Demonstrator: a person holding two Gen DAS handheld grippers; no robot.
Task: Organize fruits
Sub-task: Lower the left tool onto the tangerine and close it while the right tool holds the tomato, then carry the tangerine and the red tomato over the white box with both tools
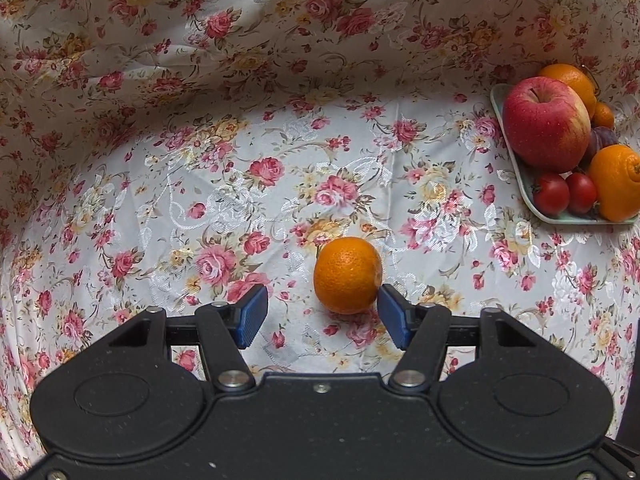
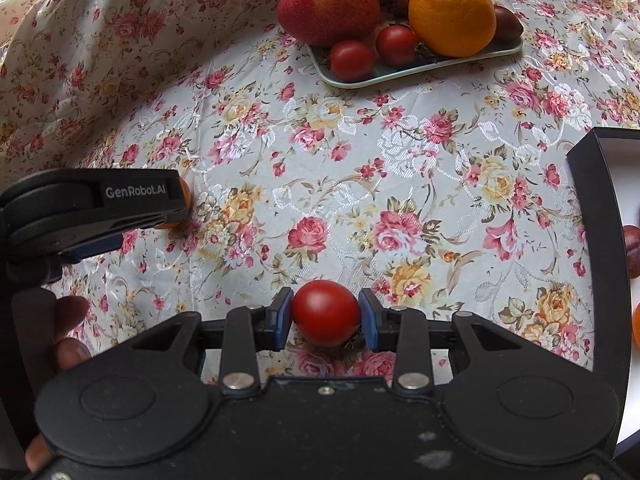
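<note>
A small orange (image 1: 347, 275) lies on the floral cloth. My left gripper (image 1: 322, 314) is open, its right pad (image 1: 390, 316) touching the orange's side and its left pad well apart from it. My right gripper (image 2: 325, 318) is shut on a red tomato (image 2: 325, 312) and holds it just above the cloth. The left gripper also shows in the right wrist view (image 2: 96, 208), covering most of the small orange (image 2: 185, 196). A pale green tray (image 1: 516, 168) holds an apple (image 1: 546, 124), oranges (image 1: 614, 180) and two tomatoes (image 1: 551, 194); it also shows in the right wrist view (image 2: 352, 80).
A black box (image 2: 600, 240) with a white inside stands at the right, with a dark red fruit (image 2: 632, 246) and an orange fruit (image 2: 636, 326) in it. The floral cloth rises in folds at the back and left (image 1: 160, 40). A hand (image 2: 68, 340) holds the left gripper.
</note>
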